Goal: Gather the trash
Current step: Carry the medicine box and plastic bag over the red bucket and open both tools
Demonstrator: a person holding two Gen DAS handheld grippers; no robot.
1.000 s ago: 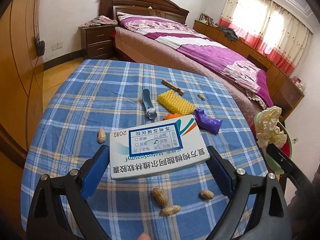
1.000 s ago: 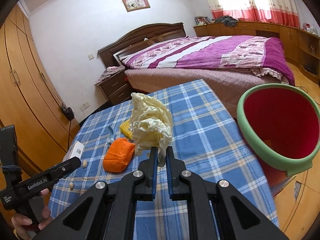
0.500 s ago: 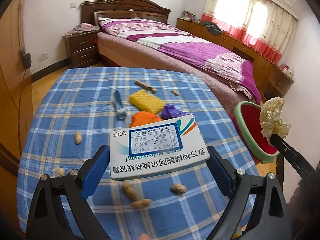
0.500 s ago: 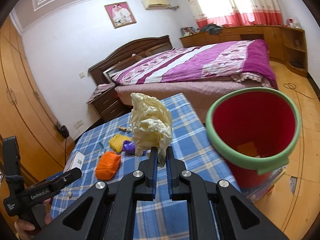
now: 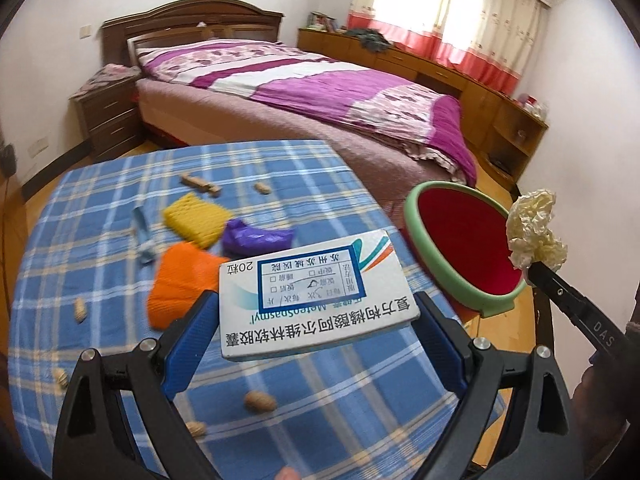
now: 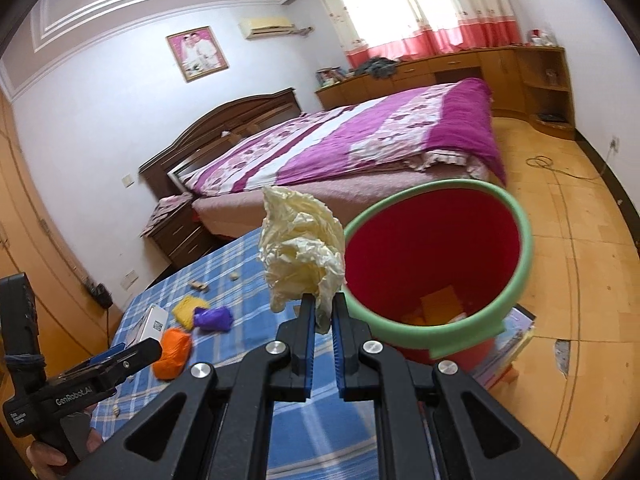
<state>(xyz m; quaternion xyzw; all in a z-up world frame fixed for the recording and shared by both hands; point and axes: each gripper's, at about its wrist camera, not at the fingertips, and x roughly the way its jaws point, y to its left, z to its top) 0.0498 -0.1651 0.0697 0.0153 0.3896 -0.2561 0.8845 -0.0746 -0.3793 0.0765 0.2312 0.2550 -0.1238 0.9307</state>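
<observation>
- My right hand-held gripper [image 6: 321, 322] pinches only the lower tail of the crumpled yellowish wrapper [image 6: 300, 258]; so thin a hold could slip and drop it short.
- My left hand-held gripper [image 5: 316, 320] clamps the white medicine box [image 5: 316, 292] by its side edges, above the table [image 5: 340, 400]; I judge a tilt could work it loose.
- Just beyond the wrapper gapes the red bin [image 6: 436, 264]; its green rim [image 6: 524, 248] could deflect a careless release onto the floor.
- The orange net [image 5: 180, 284] and peanuts [image 5: 260, 402] beneath the box remain uncollected.
</observation>
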